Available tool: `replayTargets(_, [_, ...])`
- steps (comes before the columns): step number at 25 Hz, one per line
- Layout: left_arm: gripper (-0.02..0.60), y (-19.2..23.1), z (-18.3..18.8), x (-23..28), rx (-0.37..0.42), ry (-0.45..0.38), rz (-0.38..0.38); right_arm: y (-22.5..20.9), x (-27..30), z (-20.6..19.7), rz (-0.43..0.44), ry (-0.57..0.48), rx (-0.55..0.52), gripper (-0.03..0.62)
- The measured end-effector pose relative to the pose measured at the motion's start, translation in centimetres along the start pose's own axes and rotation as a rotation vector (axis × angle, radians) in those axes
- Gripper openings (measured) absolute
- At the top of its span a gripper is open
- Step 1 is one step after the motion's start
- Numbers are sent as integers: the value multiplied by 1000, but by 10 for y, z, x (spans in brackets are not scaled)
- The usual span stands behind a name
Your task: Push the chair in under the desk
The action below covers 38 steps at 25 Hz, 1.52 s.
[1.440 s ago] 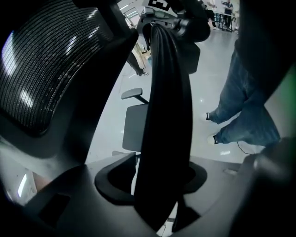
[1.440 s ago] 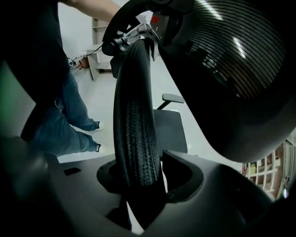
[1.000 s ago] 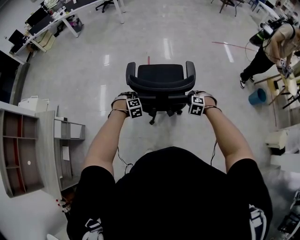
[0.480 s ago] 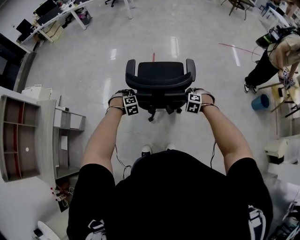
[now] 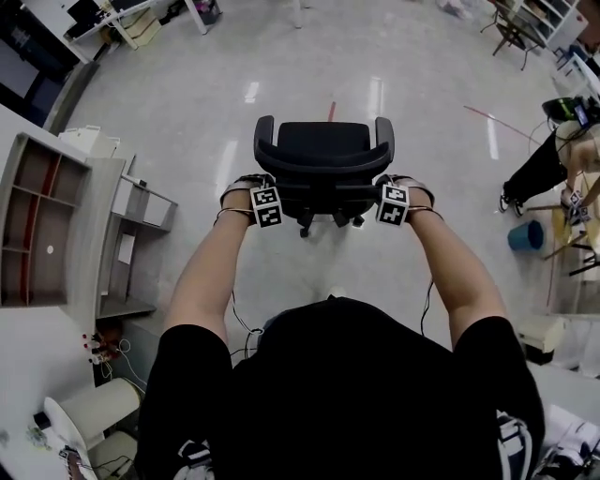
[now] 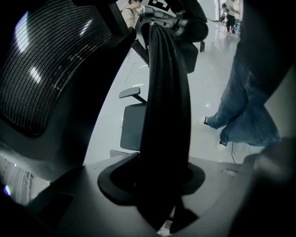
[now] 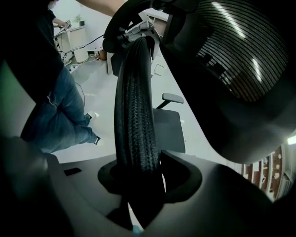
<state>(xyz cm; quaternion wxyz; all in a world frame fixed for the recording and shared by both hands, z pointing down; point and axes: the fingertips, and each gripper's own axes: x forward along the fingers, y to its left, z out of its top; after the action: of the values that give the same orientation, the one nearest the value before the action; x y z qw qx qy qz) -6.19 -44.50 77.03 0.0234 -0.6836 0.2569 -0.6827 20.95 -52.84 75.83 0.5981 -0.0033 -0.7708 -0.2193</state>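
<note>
A black office chair (image 5: 323,155) with armrests stands on the glossy floor right in front of me, its backrest toward me. My left gripper (image 5: 269,199) is shut on the left end of the backrest's top rim (image 6: 164,106). At the rim's right end my right gripper (image 5: 389,197) is shut on the rim (image 7: 134,115) in the same way. In both gripper views the dark rim runs straight up between the jaws. The fingertips are hidden behind the backrest in the head view.
A grey shelf unit (image 5: 42,220) and white cabinets (image 5: 131,239) stand close at the left. White desks (image 5: 112,19) line the far left corner. At the right stand a bent-over person (image 5: 548,155), a blue bucket (image 5: 526,235) and furniture. A red floor mark (image 5: 331,111) lies beyond the chair.
The chair, still held by both grippers, has rolled across the floor with me. The shelf unit at the left has come nearer, and the person at the right has slid toward the edge.
</note>
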Motion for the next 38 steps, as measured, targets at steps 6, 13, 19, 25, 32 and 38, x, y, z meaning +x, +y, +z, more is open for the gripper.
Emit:
replayTargets(6, [173,-32,-37,-21,-73,28,6,14,-3,39,13,-26,-71,140])
replayTargets(13, [170,-88,-110,-48,-157,60,16,50,3,113,33,-57,-158,140])
replayTargets(19, [170,-135,-165,-76,-257,106,28,73,4,174,51,-93,-260,140])
replayTargets(25, [167,-190,-226,-103,-361,145,30,104,7,246,77,-134,-366,140])
replayTargets(32, [166,-258,-294,-136,-492,197,36,143,10,331,109,-175,-500,140])
replayTargets(38, [164,-317,-354,-162,-596,237,51,181,13,409,128,-212,-605,141])
